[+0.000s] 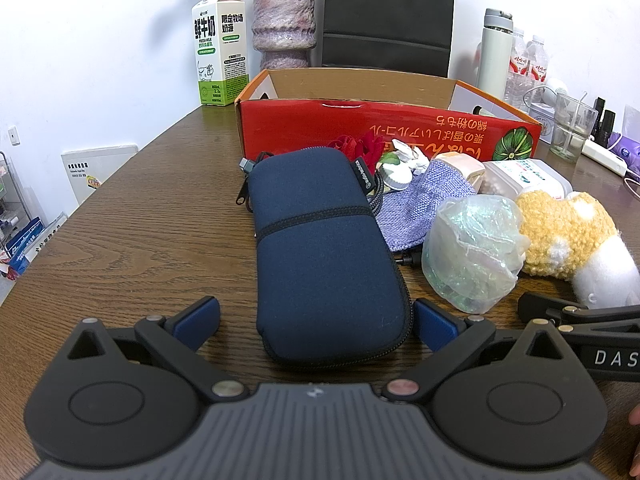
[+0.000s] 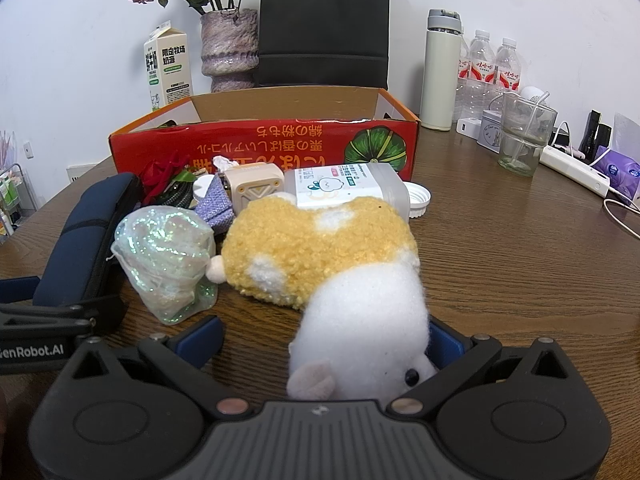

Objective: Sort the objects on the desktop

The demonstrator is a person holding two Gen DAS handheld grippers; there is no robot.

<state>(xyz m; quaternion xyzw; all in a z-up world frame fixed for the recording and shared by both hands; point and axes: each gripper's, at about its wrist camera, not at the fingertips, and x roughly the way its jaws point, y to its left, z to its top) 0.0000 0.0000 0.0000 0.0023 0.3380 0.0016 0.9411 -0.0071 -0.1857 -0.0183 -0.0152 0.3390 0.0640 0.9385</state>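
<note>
**Both grippers spread wide at the near edge of the desk clutter**

The left gripper stands released, its blue pads spread on either side of the near end of a navy zip pouch, with a gap on the left and the right pad close beside the pouch's edge. The pouch lies lengthwise on the wooden table, running away toward the red cardboard box.

The right gripper is likewise released. The white end of a yellow-and-white plush toy lies between its fingers; the right pad sits against or just beside the plush, which of the two cannot be told, and the left pad is clear of it.

In front of the box, nearer than it, the clutter lies in a heap: an iridescent crinkled bag between pouch and plush, a lilac knitted cloth, a beige charger block, a white plastic bottle on its side with its screw cap just beside it, and a red artificial rose touching the box's front wall.

The box stands open.

Behind the box stand a milk carton, a mottled vase of dried flowers and a black paper bag. To the right of the box are a white flask, water bottles and a glass.
</note>
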